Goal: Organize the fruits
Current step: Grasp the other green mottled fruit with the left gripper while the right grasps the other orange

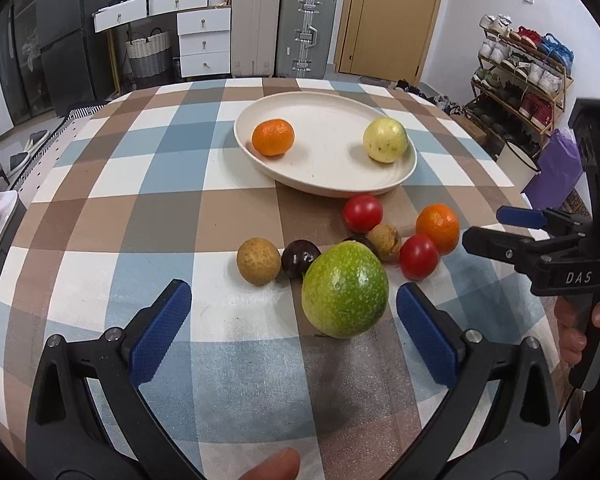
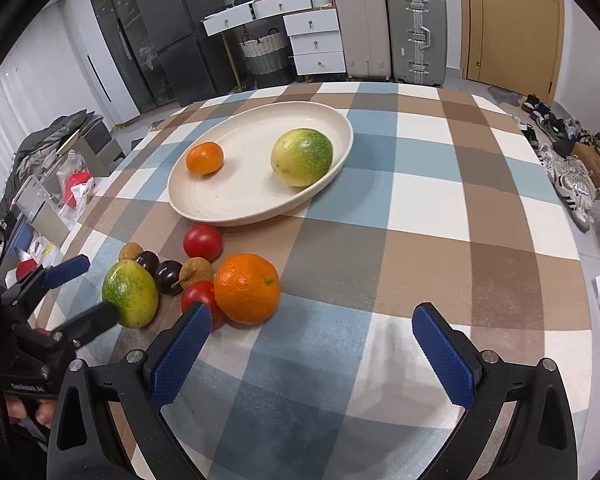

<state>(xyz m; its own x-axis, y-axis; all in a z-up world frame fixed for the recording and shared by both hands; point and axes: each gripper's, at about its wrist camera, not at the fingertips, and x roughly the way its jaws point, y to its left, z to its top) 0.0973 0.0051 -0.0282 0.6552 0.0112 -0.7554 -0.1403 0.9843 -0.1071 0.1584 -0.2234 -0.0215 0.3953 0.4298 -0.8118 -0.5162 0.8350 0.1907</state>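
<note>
On the counter [image 2: 420,208], the plate [image 2: 204,204] lies toward the far edge with a mandarin [image 2: 205,157] and a guava [image 2: 302,157] in it. The other fruits [image 2: 204,272] cluster before the plate, toward the near edge.

Matt checked cloth over the surface [image 2: 420,208], smooth matt cream plate [image 2: 204,208], glossy red tomatoes [image 1: 362,213], speckled green fruit [image 1: 345,289], textured blue pads [image 1: 160,334] on black plastic.

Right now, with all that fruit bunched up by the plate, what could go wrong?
The left gripper is open around the green fruit, which sits close against a dark plum; closing could nudge the neighbours rolling. The round orange and tomatoes lie loose on the cloth. On the plate, a fruit rests near the rim.
</note>
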